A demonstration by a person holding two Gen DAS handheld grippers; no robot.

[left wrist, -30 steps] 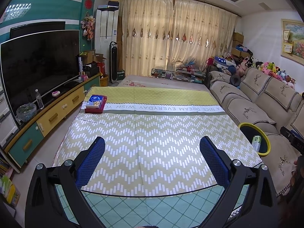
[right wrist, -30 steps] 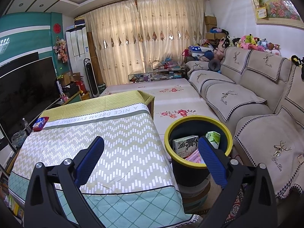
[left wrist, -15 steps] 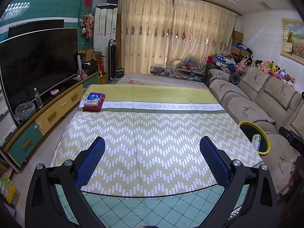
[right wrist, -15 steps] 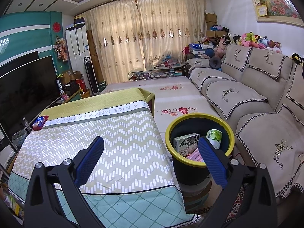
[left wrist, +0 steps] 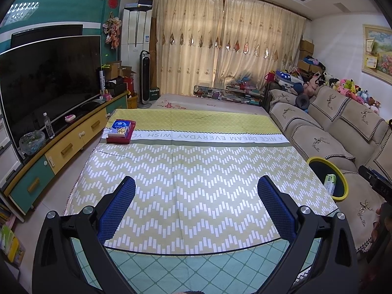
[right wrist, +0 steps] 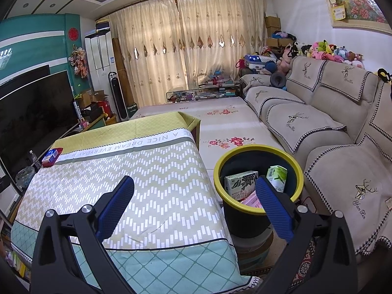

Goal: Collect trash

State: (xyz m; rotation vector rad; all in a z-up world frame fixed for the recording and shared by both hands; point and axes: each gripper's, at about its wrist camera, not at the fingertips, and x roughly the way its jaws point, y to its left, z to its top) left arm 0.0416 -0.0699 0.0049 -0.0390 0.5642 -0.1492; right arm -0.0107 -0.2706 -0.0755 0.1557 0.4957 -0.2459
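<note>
A dark bin with a yellow rim stands on the floor between the table and the sofa. Inside it lie a green-and-white carton, a pale green carton and a pink packet. The same bin shows at the right of the left wrist view. My right gripper hangs open over the table's near right corner, its right finger in front of the bin. Open and empty too, my left gripper hovers above the near half of the table.
A red tray holding a blue tissue pack sits at the table's far left corner. A TV on a low cabinet runs along the left. A beige sofa lines the right side. A hand and the other gripper show at the right edge.
Both grippers have drifted slightly; the left view shifted a little so the tray sits farther right. Both stay open and empty.
</note>
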